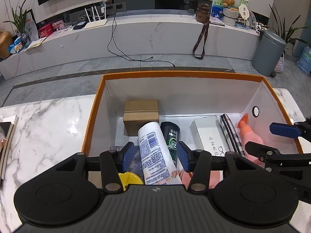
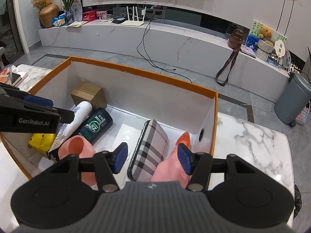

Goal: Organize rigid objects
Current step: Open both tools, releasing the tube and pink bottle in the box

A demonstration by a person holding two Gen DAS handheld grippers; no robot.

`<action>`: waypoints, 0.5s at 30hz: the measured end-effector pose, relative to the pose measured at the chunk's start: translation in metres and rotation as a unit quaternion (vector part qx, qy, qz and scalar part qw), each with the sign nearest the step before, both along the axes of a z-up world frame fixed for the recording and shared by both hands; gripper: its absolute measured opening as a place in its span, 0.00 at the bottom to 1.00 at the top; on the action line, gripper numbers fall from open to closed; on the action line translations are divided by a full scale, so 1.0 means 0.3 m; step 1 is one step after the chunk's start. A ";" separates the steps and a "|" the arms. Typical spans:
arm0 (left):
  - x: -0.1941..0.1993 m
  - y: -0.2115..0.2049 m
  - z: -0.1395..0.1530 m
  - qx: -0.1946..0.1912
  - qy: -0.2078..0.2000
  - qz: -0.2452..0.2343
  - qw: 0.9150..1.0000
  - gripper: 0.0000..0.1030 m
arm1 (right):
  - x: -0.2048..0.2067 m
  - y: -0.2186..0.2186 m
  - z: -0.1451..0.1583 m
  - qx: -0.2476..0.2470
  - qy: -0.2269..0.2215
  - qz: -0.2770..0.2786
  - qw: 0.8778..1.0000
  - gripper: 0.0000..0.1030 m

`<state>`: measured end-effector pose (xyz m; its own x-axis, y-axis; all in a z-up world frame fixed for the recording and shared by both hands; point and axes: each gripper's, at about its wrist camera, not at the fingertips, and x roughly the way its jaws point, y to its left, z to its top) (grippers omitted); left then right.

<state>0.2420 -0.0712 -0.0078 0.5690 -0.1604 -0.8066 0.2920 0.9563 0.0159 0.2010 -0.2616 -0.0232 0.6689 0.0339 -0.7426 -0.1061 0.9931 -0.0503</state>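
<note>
Bottles (image 1: 153, 151) inside box (image 1: 180, 73), carton (image 1: 141, 114) behind, case (image 2: 150, 151) right.

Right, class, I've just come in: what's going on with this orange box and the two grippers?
A person is sorting items into an orange-rimmed box on a marble table. The left gripper hangs open around a white bottle lying beside a dark green bottle. The right gripper hangs open over a plaid case and a pink bottle. A cardboard box sits in the far corner.
</note>
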 end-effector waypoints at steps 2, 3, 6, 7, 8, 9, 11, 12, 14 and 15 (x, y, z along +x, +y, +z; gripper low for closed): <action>-0.009 -0.003 0.013 0.004 -0.003 -0.003 1.000 0.59 | -0.007 0.004 0.009 0.000 0.001 0.001 1.000 0.55; -0.016 -0.001 0.019 0.006 -0.005 -0.004 1.000 0.61 | -0.011 0.005 0.015 0.000 0.001 0.001 1.000 0.55; -0.040 0.001 0.034 0.011 -0.009 -0.002 1.000 0.64 | -0.025 0.008 0.034 0.008 0.002 0.000 1.000 0.60; -0.049 0.003 0.040 0.011 -0.012 -0.001 1.000 0.65 | -0.027 0.009 0.043 0.012 0.002 -0.001 1.000 0.61; -0.060 0.005 0.047 0.011 -0.016 -0.001 1.000 0.66 | -0.033 0.010 0.051 0.013 0.001 -0.003 1.000 0.61; -0.071 0.009 0.055 0.010 -0.020 -0.002 1.000 0.68 | -0.039 0.012 0.058 0.013 -0.001 -0.005 1.000 0.61; -0.093 0.016 0.072 0.007 -0.029 -0.003 1.000 0.72 | -0.053 0.012 0.077 0.014 -0.006 -0.008 1.000 0.67; -0.105 0.021 0.080 0.006 -0.034 -0.002 0.999 0.75 | -0.063 0.013 0.086 0.015 -0.010 -0.009 1.000 0.72; -0.129 0.034 0.100 0.000 -0.044 -0.001 0.999 0.79 | -0.079 0.016 0.104 0.018 -0.015 -0.010 1.000 0.73; -0.139 0.042 0.109 -0.003 -0.048 -0.001 0.999 0.82 | -0.086 0.016 0.113 0.020 -0.016 -0.011 1.000 0.73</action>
